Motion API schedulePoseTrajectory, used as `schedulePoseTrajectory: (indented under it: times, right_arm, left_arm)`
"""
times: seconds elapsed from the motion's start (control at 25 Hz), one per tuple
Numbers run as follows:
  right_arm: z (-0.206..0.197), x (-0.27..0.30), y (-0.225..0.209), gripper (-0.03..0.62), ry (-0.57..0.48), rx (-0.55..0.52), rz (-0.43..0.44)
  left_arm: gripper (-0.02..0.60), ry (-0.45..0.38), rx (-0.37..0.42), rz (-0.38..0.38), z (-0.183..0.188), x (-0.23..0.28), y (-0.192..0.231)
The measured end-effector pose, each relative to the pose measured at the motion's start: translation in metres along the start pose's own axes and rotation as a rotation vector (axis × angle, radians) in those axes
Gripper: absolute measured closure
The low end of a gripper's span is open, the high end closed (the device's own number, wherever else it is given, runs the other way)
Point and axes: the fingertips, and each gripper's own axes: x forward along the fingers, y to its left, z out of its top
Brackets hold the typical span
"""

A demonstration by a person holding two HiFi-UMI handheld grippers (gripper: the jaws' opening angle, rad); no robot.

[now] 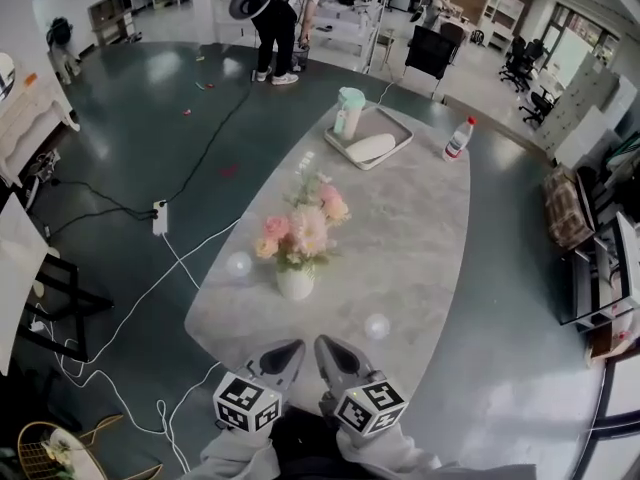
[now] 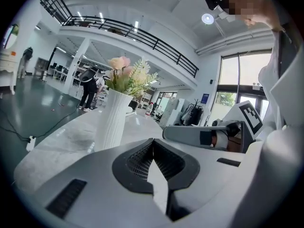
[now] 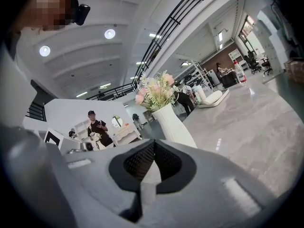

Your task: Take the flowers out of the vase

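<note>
**Flowers seated in the vase; both grippers pressed shut and empty**

The flowers (image 1: 303, 230), pink and cream with green leaves, are seen standing in the white ribbed vase (image 1: 295, 283). The vase is set upright on the near half of the grey marbled table (image 1: 430, 238).

The left gripper (image 1: 290, 350) and the right gripper (image 1: 328, 350) are held side by side over the table's near edge. They are short of the vase and apart from it, with their tips turned towards it. In the left gripper view the jaws are shown pressed together with nothing between them, and the vase is seen ahead, to their left. In the right gripper view the jaws are likewise pressed together and empty, and the vase is seen ahead, slightly to the right.

A small clear ball (image 1: 239, 264) is placed on the table left of the vase, and a second ball (image 1: 376, 326) lies nearer, to its right. At the far end a tray (image 1: 398, 128) is set, with a teal-lidded cup (image 1: 349, 111) and a white oblong thing (image 1: 370, 148) on it. A red-capped bottle (image 1: 458, 138) is stood on the table to the right of the tray.
</note>
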Motion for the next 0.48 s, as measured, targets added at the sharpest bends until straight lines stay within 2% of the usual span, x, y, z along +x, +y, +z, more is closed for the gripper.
schedulePoseTrajectory:
  times: [0.2, 0.48]
  right_arm:
    - [0.009, 0.007, -0.001, 0.595, -0.043, -0.005, -0.033]
    - [0.034, 0.023, 0.003, 0.595, -0.106, -0.016, -0.115]
  left_arm:
    - [0.580, 0.019, 0.025, -0.051, 0.007, 0.004, 0.003]
    - [0.580, 0.025, 0.072, -0.143, 0.039, 0.009, 0.021]
